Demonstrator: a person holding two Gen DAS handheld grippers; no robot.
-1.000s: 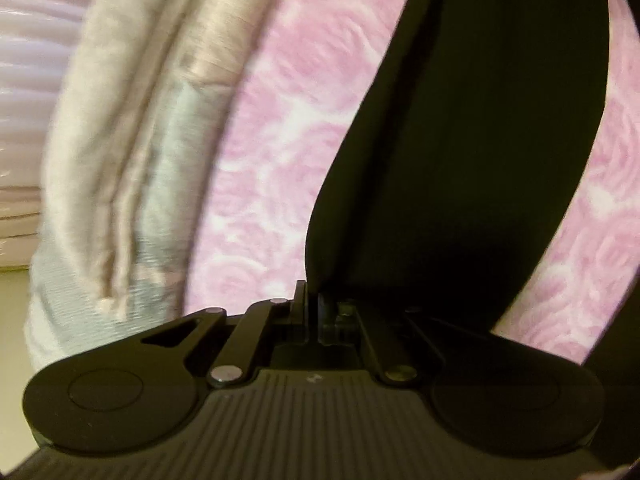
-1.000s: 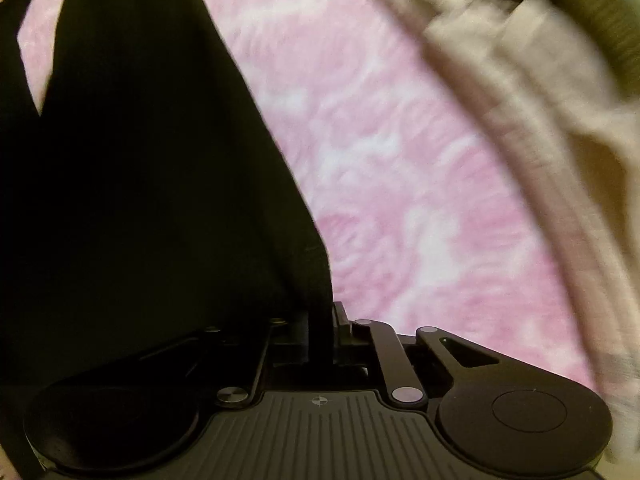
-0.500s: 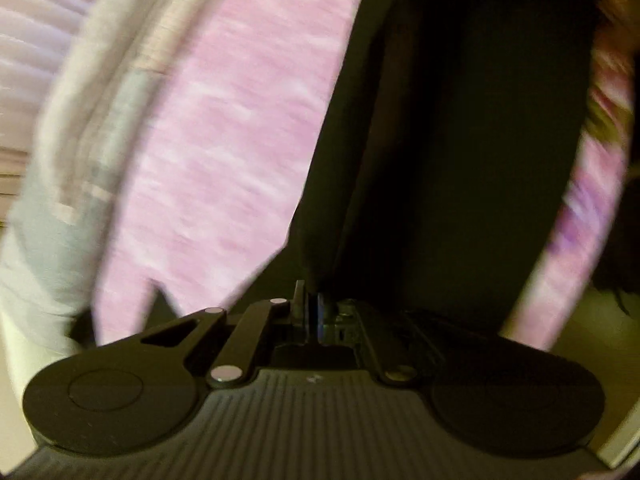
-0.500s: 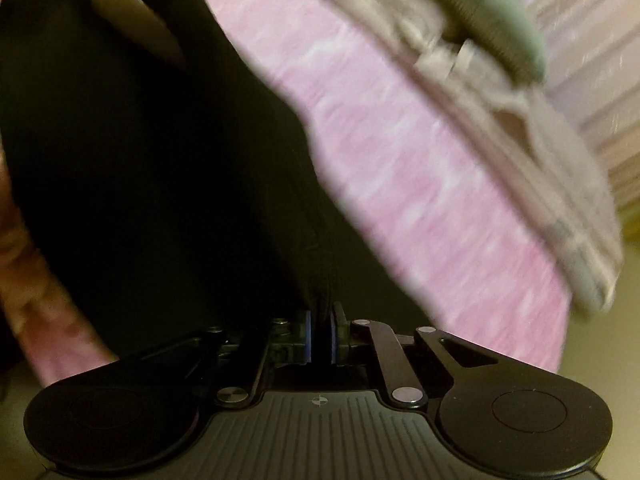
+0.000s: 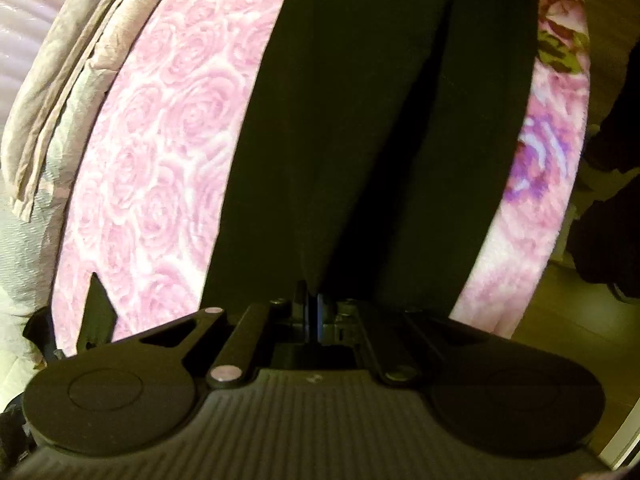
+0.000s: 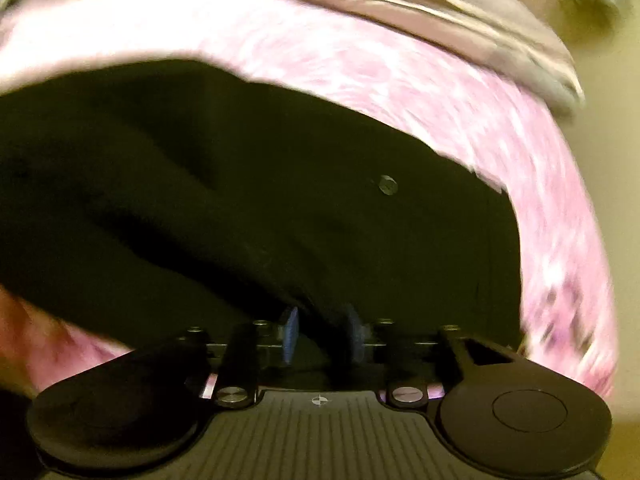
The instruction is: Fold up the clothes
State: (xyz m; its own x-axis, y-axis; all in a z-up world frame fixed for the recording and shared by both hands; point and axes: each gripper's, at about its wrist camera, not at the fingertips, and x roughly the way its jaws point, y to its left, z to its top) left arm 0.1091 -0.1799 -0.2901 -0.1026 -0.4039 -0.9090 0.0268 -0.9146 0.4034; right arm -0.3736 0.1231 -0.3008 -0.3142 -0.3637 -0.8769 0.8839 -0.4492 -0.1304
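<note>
- Black garment (image 5: 384,128) is lying stretched across a pink rose-patterned blanket (image 5: 160,152), running away from the left wrist camera as a long dark band with a lengthwise crease down its middle.
- Left gripper (image 5: 313,312) is pinching the near edge of that garment: its two fingers are standing pressed nearly together with a thin fold of black cloth rising straight out from between them.
- Right gripper (image 6: 322,338) is showing its blue pads (image 6: 291,338) spread apart, and a ridge of the black garment (image 6: 256,200) is sitting in the gap between them; the pads are not pressing on the cloth.
- Seen from the right wrist, the garment is filling most of the view as a rumpled dark mass on the pink blanket (image 6: 460,92), with one small round button (image 6: 387,185) showing on its right part.
- Motion blur is smearing the right view, so the blanket's pattern is not reading clearly there.
- Beige quilted bedding (image 5: 68,92) is lying bunched along the blanket's far left edge in the left view, and the same pale bedding (image 6: 460,12) is bordering the blanket's far side in the right view.
- A flower print with purple and green (image 5: 556,52) is showing on the blanket's right border, just beside the garment.
</note>
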